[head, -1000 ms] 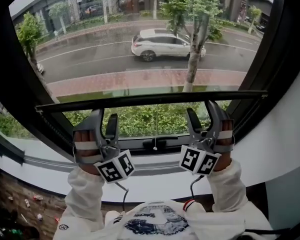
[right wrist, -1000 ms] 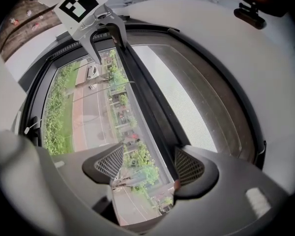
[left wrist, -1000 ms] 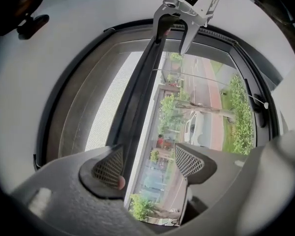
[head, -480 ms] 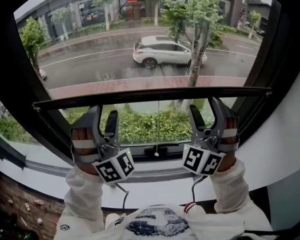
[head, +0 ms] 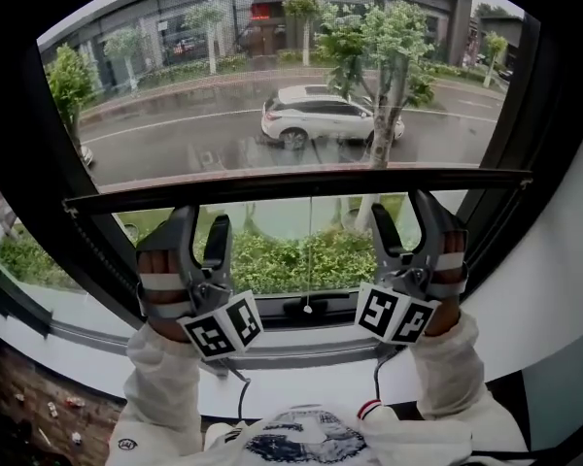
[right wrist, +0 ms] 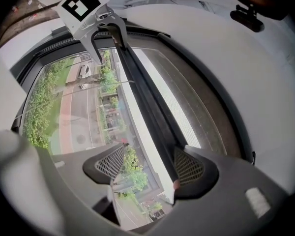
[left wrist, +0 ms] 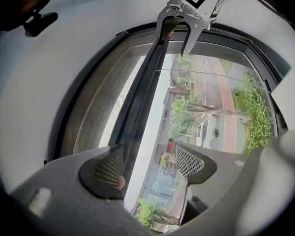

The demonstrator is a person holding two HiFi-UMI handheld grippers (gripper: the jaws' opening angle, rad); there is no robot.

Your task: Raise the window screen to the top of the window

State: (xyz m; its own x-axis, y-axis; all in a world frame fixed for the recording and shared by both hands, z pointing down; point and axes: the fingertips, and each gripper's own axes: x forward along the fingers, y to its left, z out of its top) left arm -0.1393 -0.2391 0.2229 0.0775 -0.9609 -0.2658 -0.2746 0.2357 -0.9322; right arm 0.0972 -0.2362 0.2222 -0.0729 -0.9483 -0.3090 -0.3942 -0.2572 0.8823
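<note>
Head view looks down on a person at a window, with the left hand-held gripper [head: 200,223] and the right hand-held gripper [head: 400,216] both lifted to the dark bottom bar [head: 301,184] of the window screen. That bar lies level across the glass, with a good stretch of pane above it. The top of the window frame [head: 53,153] is cut off by the black rim of the lens. Above the bar the mesh is only a faint grain over the street, the white car [head: 321,116] and the tree [head: 381,76]. Below the bar the hedge [head: 301,255] shows clear. A thin cord [head: 309,250] hangs from the middle of the bar and ends in a small knob.

The left hand-held gripper stands under the bar to the left of the cord, the right one under the bar to the right of it, tips up at the bar's lower edge. Left gripper view shows its jaws released, standing apart with the bar running between them, close against one pad and clear of the other. Right gripper view shows the same, so neither is clamped on the bar. Whether the nearer pad truly touches the bar I cannot tell. The hands are mostly hidden behind the grippers; only the white sleeves [head: 160,391] show beneath the bar.
</note>
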